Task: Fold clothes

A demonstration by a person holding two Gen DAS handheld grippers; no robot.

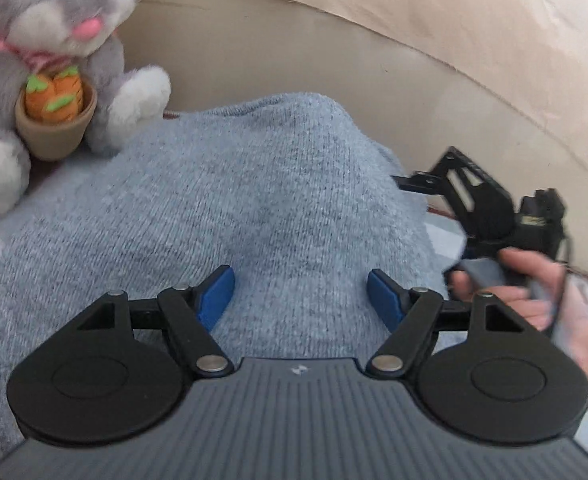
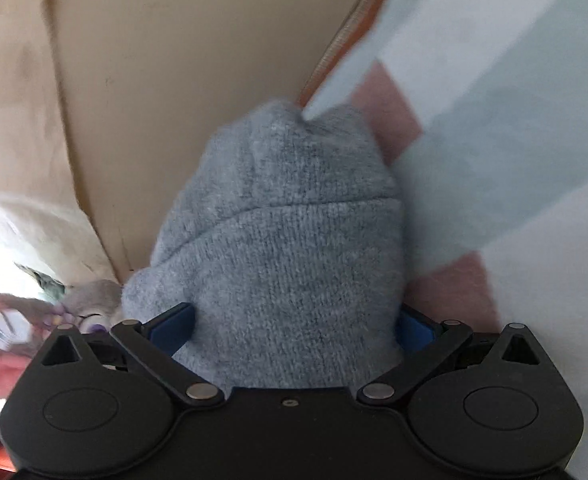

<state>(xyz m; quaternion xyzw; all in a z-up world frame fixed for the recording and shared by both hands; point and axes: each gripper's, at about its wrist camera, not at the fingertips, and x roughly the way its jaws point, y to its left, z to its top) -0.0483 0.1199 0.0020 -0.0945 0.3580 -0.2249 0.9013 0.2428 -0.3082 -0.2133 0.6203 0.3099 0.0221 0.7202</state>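
Note:
A grey-blue knit sweater [image 1: 254, 184] lies spread out and fills the middle of the left wrist view. My left gripper [image 1: 300, 296] hovers low over it, open, its blue pads [image 1: 216, 294] wide apart with flat knit between them. In the right wrist view a bunched fold of the same sweater [image 2: 286, 240] stands up between the jaws of my right gripper [image 2: 294, 328], which is shut on it. The fabric partly hides the right-hand pad. The right gripper's black frame [image 1: 482, 200] and the hand holding it [image 1: 534, 300] show blurred at the right of the left wrist view.
A grey plush rabbit [image 1: 54, 40] holding a pot of carrots sits at the sweater's far left corner. A beige padded backrest [image 1: 294, 48] runs behind. A checked cover in pale blue and pink [image 2: 494, 120] lies under the sweater.

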